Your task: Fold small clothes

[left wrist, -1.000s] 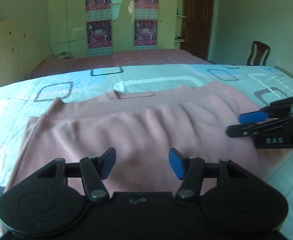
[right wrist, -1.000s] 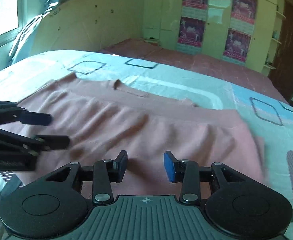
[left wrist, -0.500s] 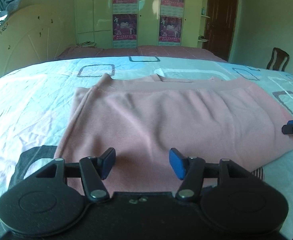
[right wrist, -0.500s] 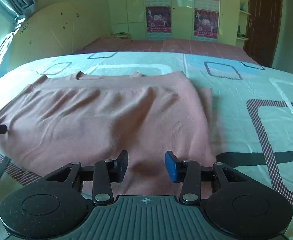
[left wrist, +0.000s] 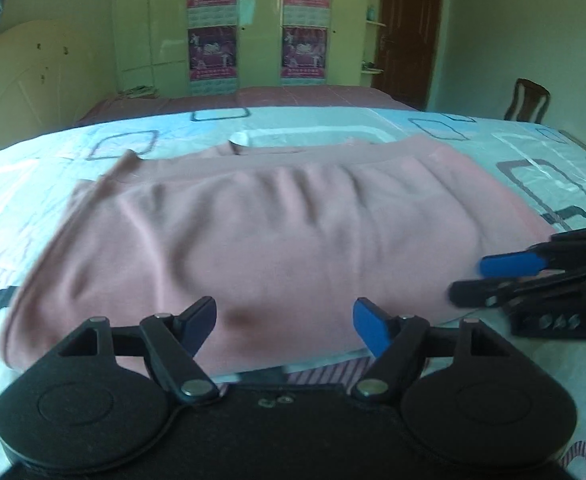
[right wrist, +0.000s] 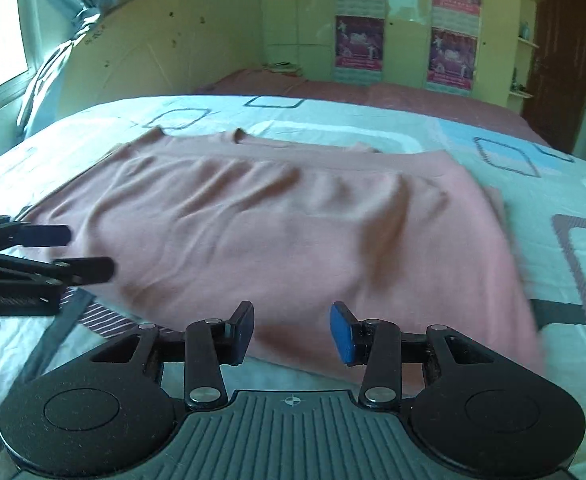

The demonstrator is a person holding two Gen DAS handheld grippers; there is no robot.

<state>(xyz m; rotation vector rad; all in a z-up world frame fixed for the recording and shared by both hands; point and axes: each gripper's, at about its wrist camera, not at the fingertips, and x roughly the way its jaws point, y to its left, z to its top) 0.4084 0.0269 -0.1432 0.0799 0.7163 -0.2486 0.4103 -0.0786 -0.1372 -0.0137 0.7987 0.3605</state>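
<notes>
I judge the fold partly done: the pink garment lies flat on the bed, doubled once, hem band toward 12 o'clock with the neckline edge peeking beyond it; at least one more fold looks left. My left gripper hovers at the garment's near edge, jaws just widened, spread with nothing between them. My right gripper sits at the same near edge, jaws partly apart, empty; in its view the left gripper shows at 9 o'clock.
</notes>
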